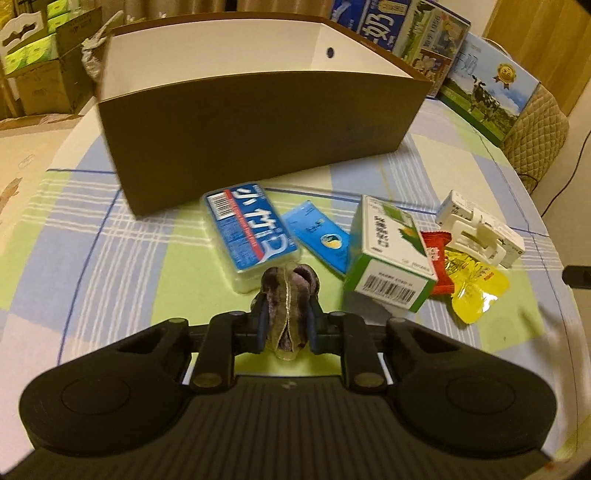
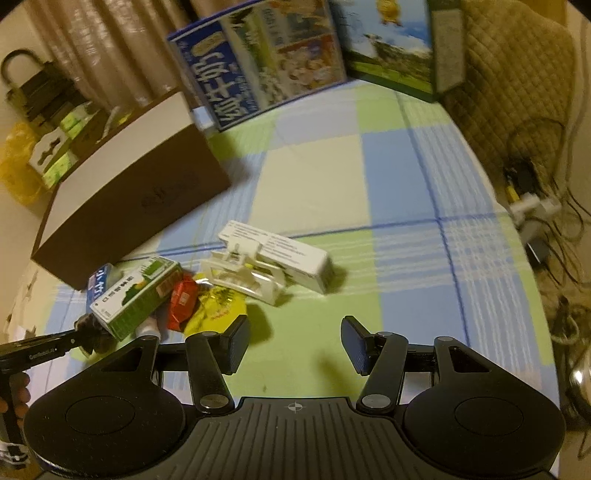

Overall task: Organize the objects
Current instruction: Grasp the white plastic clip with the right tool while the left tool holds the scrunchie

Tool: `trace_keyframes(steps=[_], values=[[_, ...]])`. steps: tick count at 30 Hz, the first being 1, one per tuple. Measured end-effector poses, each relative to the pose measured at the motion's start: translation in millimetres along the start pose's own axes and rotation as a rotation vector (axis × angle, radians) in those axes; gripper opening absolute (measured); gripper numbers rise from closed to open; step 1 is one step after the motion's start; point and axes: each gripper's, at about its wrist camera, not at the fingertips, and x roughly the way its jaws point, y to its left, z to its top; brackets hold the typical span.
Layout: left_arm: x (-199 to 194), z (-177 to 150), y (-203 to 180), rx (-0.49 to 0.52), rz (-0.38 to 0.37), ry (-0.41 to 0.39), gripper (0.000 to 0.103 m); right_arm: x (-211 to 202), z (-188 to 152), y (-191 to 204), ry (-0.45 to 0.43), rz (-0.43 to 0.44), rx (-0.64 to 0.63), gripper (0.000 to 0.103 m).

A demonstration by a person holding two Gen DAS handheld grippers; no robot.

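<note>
My left gripper (image 1: 287,317) is shut on a purple velvet scrunchie (image 1: 286,295), held above the checked tablecloth in front of the brown open box (image 1: 255,122). On the cloth lie a blue tissue pack (image 1: 247,232), a blue sachet (image 1: 321,236), a green-and-white carton (image 1: 388,258), a red candy wrapper (image 1: 437,258), a yellow packet (image 1: 472,288) and a white box with a clip (image 1: 480,229). My right gripper (image 2: 293,343) hangs open over bare cloth, right of the yellow packet (image 2: 221,310) and near the white box (image 2: 273,258). The left gripper with the scrunchie (image 2: 92,332) shows at the lower left.
Large milk cartons (image 1: 417,29) and a cow-print box (image 1: 487,88) stand behind the brown box (image 2: 125,192). A quilted chair back (image 2: 509,74) and cables (image 2: 535,192) lie off the table's right edge. Cardboard boxes (image 1: 40,81) stand on the far left. A hand (image 2: 18,395) grips the left tool.
</note>
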Motion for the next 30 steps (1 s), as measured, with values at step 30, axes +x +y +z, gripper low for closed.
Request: trace_keyframes(steps=[30], values=[[-20.3, -15.0, 54.8, -0.158, 0.116, -0.003, 0.016, 100.1, 20.0, 67.4, 0.062, 0.135, -0.619, 0.05]])
